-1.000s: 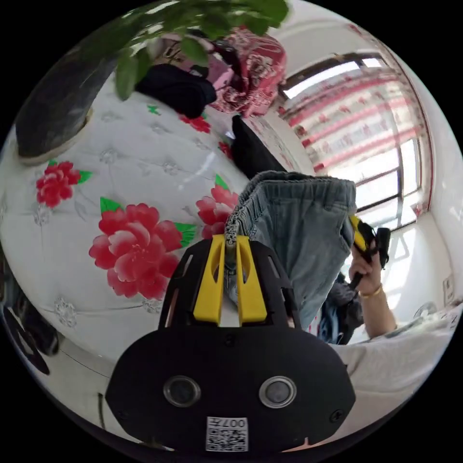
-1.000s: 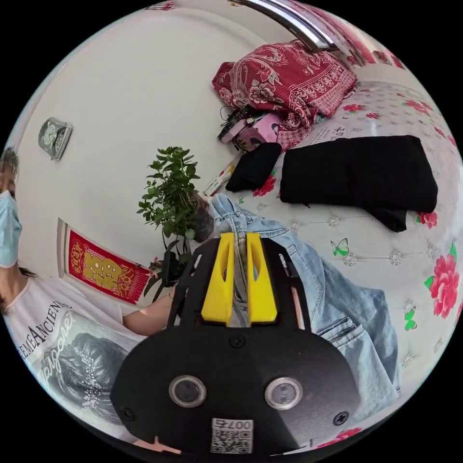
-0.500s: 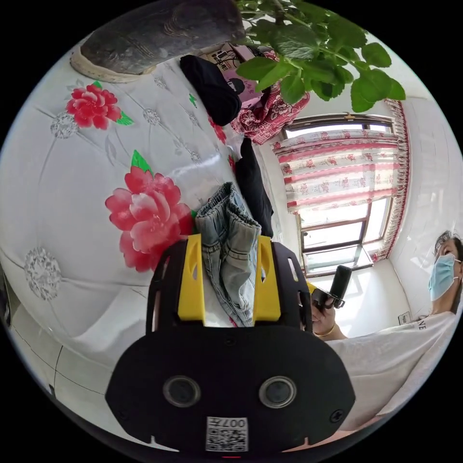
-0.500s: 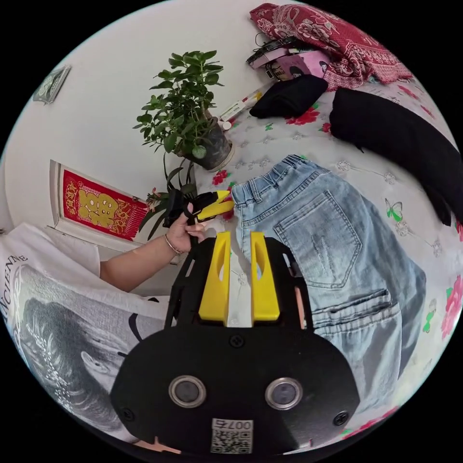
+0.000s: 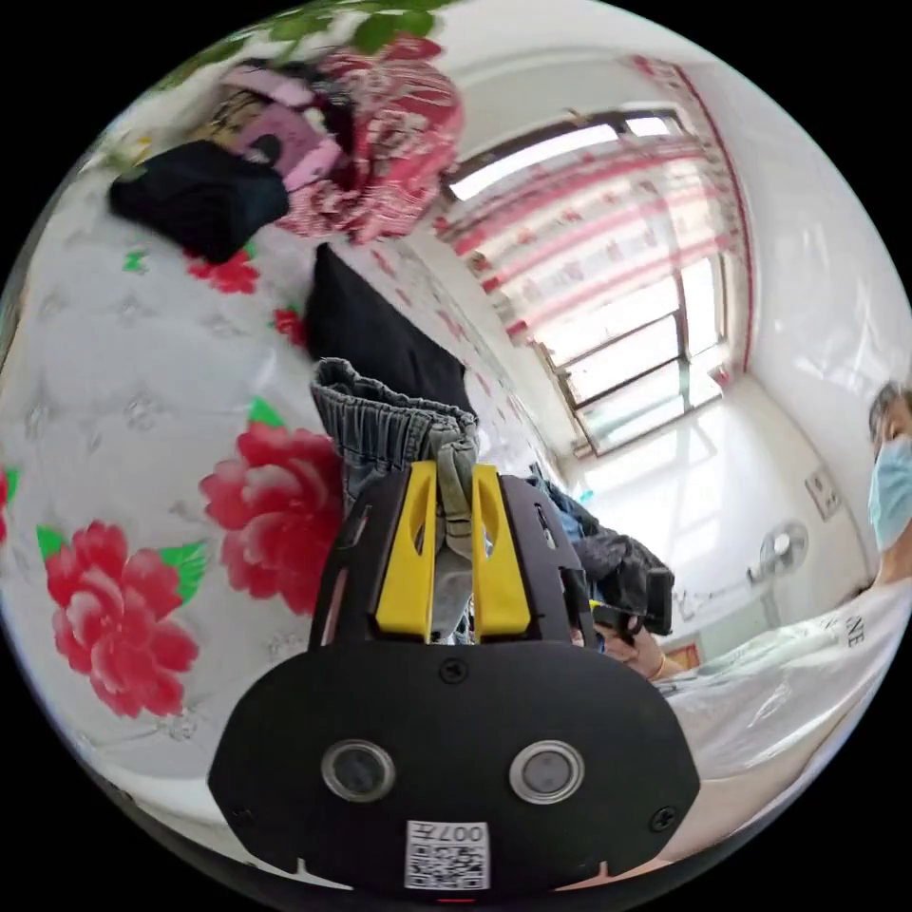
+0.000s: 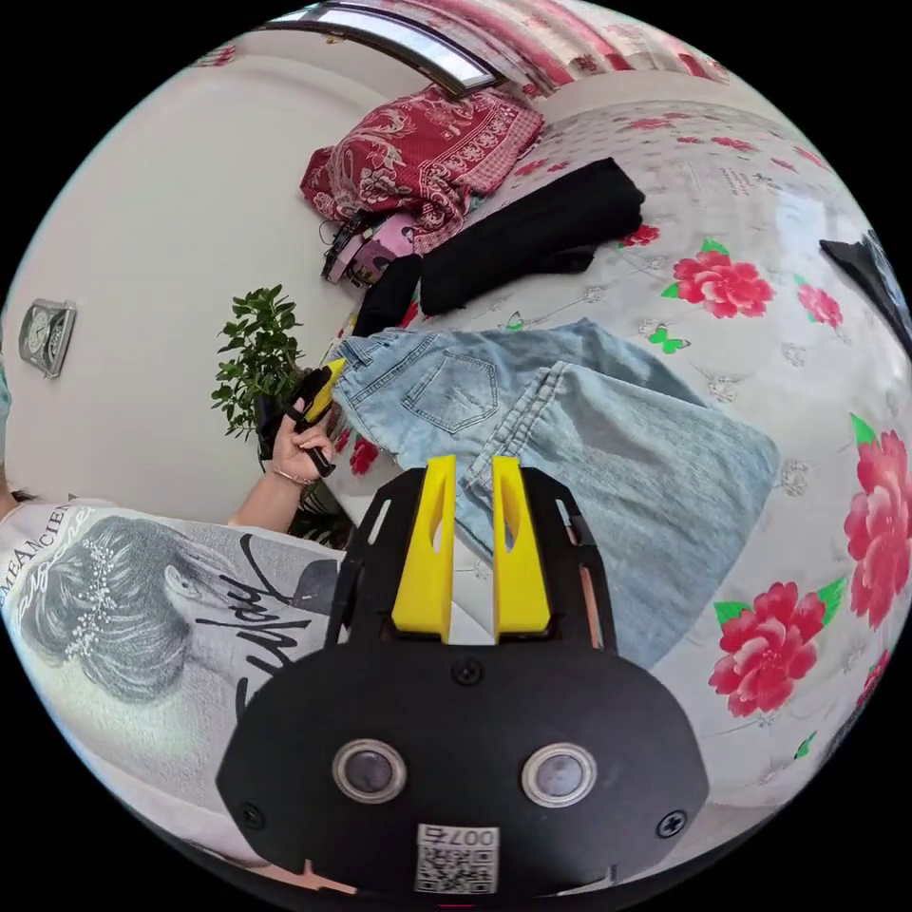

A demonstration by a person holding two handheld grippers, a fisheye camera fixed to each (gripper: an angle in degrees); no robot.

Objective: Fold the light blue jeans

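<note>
1. Pinching the elastic waistband corner of the light blue jeans (image 5: pixel 399 432), the left hand-held gripper (image 5: pixel 454 551) has its yellow jaws pressed together on a thick bunch of denim. From the right gripper view this same tool (image 6: pixel 318 394) sits at the far waist end. The risk: the bunch is bulky, so a sharp tug may let the cloth slide out from between the jaws.

2. Just beyond the left hand-held gripper's tips lie a folded black garment (image 5: pixel 375 332) and a smaller dark bundle (image 5: pixel 195 195) on the floral bed cover (image 5: pixel 114 418). Carrying the waistband forward too far could drag it over these and spoil the fold.

3. Ahead of the right hand-held gripper (image 6: pixel 470 546) the jeans (image 6: pixel 570 437) lie spread flat on the bed, pocket side up, legs side by side. Its jaws stand slightly apart, with the jeans' near edge showing in the gap; they appear to grip nothing, though I cannot tell for certain.

4. With only the left end held, lifting it may pull the whole garment askew, leaving the legs twisted or uneven.

5. A potted plant (image 6: pixel 255 356) stands close behind the left tool; a wide swing backward could brush its leaves.
</note>
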